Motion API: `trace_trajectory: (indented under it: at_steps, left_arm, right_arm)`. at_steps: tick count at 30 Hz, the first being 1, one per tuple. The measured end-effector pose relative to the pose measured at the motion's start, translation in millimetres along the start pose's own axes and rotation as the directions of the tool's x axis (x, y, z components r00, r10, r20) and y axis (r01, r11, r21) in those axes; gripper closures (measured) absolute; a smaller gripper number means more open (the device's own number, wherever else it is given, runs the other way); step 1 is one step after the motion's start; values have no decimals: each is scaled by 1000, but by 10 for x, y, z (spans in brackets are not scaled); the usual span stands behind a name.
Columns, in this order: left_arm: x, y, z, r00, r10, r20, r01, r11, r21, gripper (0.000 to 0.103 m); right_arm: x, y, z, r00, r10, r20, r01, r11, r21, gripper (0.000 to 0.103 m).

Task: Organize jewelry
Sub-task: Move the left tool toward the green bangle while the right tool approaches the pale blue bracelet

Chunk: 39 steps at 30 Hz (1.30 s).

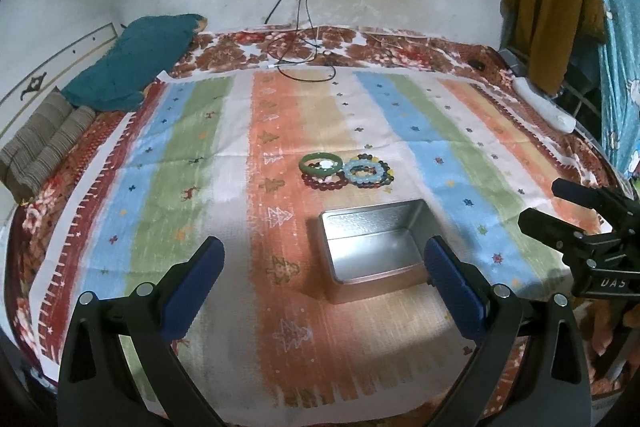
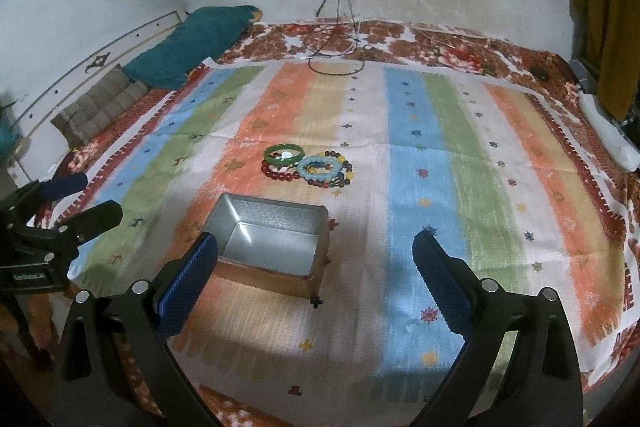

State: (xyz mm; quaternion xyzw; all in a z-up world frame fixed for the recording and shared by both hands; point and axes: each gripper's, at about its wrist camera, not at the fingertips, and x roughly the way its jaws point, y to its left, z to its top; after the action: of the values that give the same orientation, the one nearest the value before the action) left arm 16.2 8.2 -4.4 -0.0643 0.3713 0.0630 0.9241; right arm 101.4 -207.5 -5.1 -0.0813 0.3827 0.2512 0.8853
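Blue-padded fingers of both the left gripper point(image 1: 322, 271) and right gripper point(image 2: 316, 267) gape wide and empty above the bed, the open tin point(image 2: 272, 243) lying between them, with the bracelets point(image 2: 308, 167) heaped just beyond it, roughly equidistant from each.
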Motion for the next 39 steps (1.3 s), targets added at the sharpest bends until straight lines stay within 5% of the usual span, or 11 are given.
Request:
trace_trajectory:
  at_steps: [39]
  left_arm:
    - [1105, 296, 859, 984, 111, -142, -117, 992, -37, 6]
  right_arm:
    - [1077, -201, 719, 983, -2, -182, 14, 998, 63, 4]
